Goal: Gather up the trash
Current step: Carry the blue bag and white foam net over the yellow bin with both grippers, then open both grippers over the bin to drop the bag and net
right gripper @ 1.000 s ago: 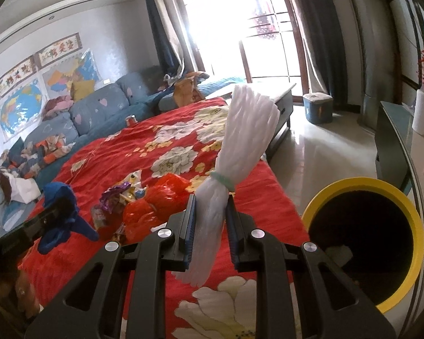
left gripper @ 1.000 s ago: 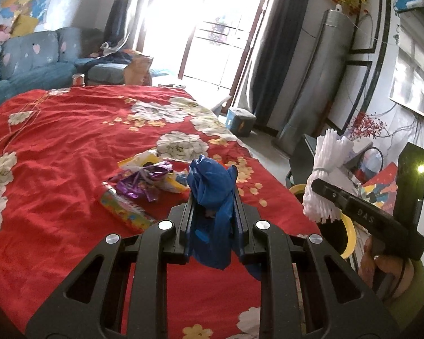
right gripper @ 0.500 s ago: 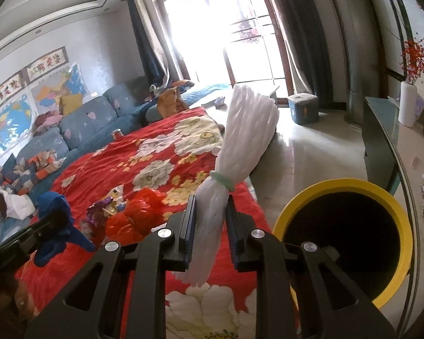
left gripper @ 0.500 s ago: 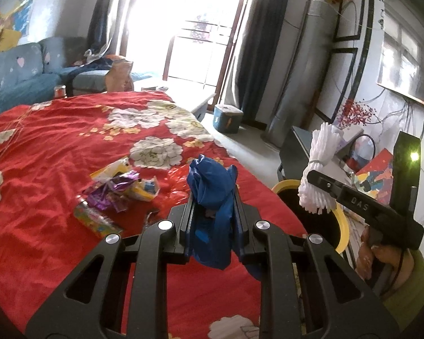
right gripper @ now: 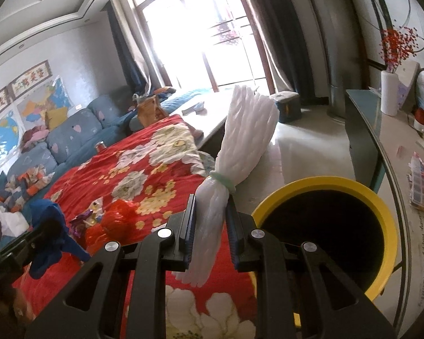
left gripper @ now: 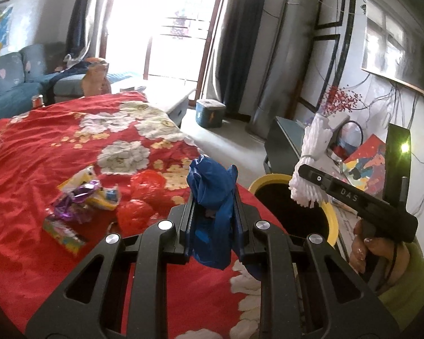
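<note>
My left gripper (left gripper: pixel 213 206) is shut on a crumpled blue plastic bag (left gripper: pixel 212 195), held above the red flowered cloth (left gripper: pixel 42 152). Clamped in my right gripper (right gripper: pixel 210 214) is a white bundle of plastic strips (right gripper: pixel 240 147) tied with a green band. A yellow-rimmed bin (right gripper: pixel 322 228) with a dark inside stands just right of the cloth's edge, and the right gripper (left gripper: pixel 308 183) hovers at its rim (left gripper: pixel 268 180) in the left wrist view. A red plastic bag (left gripper: pixel 144 195), purple wrappers (left gripper: pixel 76 200) and a colourful packet (left gripper: pixel 62 231) lie on the cloth.
A blue sofa (right gripper: pixel 70 135) with clutter runs along the far left. A low white table (right gripper: pixel 212 113) and a blue box (left gripper: pixel 210 113) stand toward the bright window. A glass-topped console (right gripper: pixel 395 141) with a vase and boxes stands beside the bin on the right.
Both grippers have swung right, toward the bin, each holding its load. The bin now fills more of the right wrist view and its rim shows larger in the left wrist view.
</note>
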{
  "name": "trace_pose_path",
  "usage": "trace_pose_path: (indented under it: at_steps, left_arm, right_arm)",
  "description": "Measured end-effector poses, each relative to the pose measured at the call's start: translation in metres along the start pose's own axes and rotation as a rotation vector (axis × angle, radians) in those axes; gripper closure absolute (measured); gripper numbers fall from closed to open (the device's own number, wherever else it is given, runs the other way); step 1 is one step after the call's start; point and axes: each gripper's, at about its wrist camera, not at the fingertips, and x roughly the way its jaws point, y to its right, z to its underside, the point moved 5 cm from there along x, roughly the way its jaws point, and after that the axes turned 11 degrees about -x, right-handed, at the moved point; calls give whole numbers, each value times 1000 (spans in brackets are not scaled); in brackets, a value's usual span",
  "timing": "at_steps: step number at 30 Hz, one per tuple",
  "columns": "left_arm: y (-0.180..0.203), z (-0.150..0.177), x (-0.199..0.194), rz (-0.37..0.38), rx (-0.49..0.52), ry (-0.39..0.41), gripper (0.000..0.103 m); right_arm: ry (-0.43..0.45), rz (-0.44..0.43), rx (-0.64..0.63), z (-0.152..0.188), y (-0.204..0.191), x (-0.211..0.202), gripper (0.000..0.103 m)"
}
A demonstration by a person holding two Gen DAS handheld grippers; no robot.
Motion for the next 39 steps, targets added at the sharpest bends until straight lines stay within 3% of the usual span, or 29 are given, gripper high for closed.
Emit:
trace_pose_path:
  at_steps: [39]
  left_arm:
    - [101, 37, 97, 112, 205, -164, 87]
  right_arm:
    - [-76, 142, 185, 38, 116, -3, 81]
